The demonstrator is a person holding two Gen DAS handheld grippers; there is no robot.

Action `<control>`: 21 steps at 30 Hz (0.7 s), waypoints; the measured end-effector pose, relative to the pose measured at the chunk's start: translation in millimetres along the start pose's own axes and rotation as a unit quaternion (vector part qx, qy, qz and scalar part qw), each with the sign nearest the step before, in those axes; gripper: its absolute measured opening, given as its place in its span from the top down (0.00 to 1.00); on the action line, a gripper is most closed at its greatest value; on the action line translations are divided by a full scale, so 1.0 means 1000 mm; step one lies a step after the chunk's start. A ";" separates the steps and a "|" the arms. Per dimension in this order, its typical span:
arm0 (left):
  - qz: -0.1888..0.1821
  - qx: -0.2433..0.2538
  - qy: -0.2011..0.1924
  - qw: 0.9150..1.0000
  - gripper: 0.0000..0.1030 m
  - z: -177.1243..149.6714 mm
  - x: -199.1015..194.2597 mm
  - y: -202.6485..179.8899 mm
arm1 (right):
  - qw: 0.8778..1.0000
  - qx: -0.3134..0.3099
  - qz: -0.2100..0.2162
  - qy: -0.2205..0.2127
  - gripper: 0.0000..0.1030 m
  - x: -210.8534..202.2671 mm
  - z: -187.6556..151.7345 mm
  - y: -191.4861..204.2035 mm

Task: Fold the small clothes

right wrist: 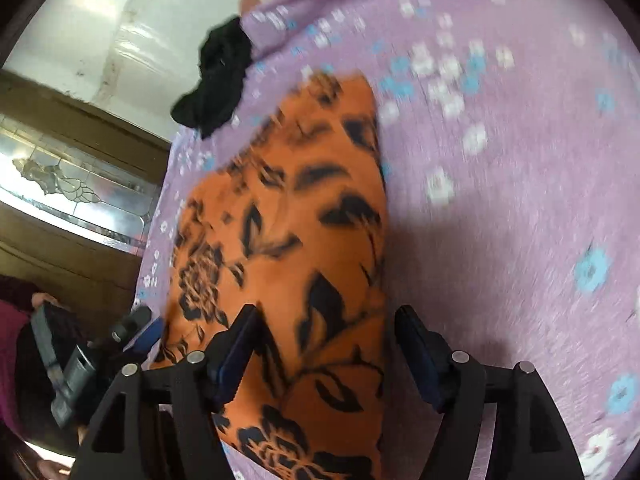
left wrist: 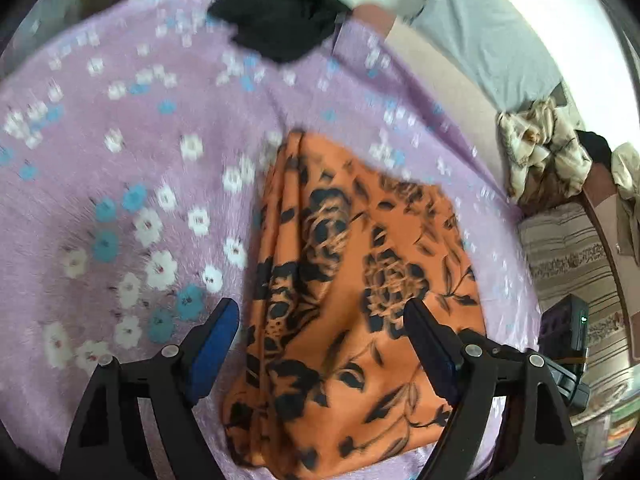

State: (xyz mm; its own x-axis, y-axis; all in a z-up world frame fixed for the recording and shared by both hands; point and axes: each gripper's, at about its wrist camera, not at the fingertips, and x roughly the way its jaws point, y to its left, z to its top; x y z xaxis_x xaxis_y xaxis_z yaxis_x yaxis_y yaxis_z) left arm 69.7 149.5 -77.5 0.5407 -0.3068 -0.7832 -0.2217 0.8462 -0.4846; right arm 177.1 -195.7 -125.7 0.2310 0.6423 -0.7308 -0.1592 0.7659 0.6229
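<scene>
Lying between both wide-open hand-held grippers (left (left wrist: 320,336), right (right wrist: 324,340)), orange floral garment (left wrist: 352,300) rests unheld.

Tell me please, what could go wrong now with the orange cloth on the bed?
1. Both sets of jaws stand open over the orange floral garment, pressing nothing, so its loose creased folds may spread open again.
2. The black garment lies near the far edge of the purple floral bedspread and might slide off if the spread is tugged.
</scene>
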 end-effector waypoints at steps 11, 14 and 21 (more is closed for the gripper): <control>-0.010 -0.007 0.033 0.999 0.50 -0.009 0.016 0.004 | 0.998 -0.055 -0.014 0.011 0.31 0.016 0.000 0.019; -0.028 -0.032 0.042 0.998 0.48 -0.003 0.010 0.014 | 0.999 -0.052 -0.008 0.012 0.31 0.015 0.001 0.014; 0.015 0.003 0.044 0.999 0.69 0.045 0.038 -0.001 | 0.999 -0.049 0.001 0.014 0.30 0.011 0.001 0.010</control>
State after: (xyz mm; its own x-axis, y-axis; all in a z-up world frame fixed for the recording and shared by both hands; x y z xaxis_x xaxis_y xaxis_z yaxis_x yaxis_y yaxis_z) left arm 126.7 156.5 -89.7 0.4598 -0.3185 -0.8289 -0.2310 0.8584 -0.4580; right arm 179.2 -181.3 -126.9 0.2042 0.6430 -0.7381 -0.2524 0.7631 0.5949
